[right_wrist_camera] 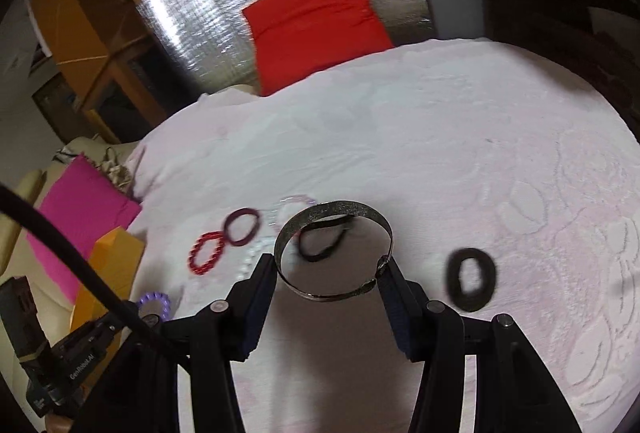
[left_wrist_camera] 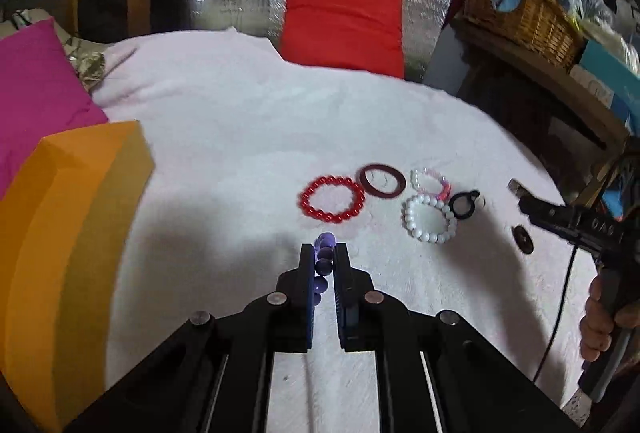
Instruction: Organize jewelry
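Left hand-held gripper (left_wrist_camera: 323,253) is clamped on a purple bead bracelet (left_wrist_camera: 323,265), partly hidden between pads. Right hand-held gripper (right_wrist_camera: 332,269) grips a metal bangle (right_wrist_camera: 334,251) above the blurred black ring (right_wrist_camera: 471,279).

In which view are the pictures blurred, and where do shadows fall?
Left wrist view: red bead bracelet fairly sharp; a dark shadow lies on the white cloth near the left tool. Right wrist view: the dark ring and the background are smeared, the metal bangle stays sharper.
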The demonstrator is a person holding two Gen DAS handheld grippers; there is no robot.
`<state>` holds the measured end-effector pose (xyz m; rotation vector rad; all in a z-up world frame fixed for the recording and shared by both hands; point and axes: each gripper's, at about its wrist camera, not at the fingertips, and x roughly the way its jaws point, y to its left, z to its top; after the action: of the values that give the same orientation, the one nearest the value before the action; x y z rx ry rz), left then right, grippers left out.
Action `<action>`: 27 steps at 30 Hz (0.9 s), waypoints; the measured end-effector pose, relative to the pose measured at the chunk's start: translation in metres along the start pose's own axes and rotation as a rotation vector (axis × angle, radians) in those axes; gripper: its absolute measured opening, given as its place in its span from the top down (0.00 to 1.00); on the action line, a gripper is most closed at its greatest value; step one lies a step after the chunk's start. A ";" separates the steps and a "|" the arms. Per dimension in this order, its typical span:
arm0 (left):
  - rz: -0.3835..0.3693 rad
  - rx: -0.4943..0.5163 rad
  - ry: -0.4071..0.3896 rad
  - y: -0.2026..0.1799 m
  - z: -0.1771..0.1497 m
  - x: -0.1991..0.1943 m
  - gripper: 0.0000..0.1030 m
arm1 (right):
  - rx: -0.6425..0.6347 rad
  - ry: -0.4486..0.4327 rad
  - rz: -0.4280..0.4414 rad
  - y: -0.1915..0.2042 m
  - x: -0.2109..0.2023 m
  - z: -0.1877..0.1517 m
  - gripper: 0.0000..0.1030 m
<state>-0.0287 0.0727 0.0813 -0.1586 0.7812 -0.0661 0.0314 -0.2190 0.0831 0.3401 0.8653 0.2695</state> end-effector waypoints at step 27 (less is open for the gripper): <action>0.347 -0.081 -0.209 0.094 -0.014 -0.118 0.91 | -0.287 0.087 0.081 0.144 0.025 -0.071 0.86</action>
<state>-0.1215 0.1777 0.1379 -0.1032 0.5936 0.3069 -0.0215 -0.0657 0.0804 0.0966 0.8862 0.4808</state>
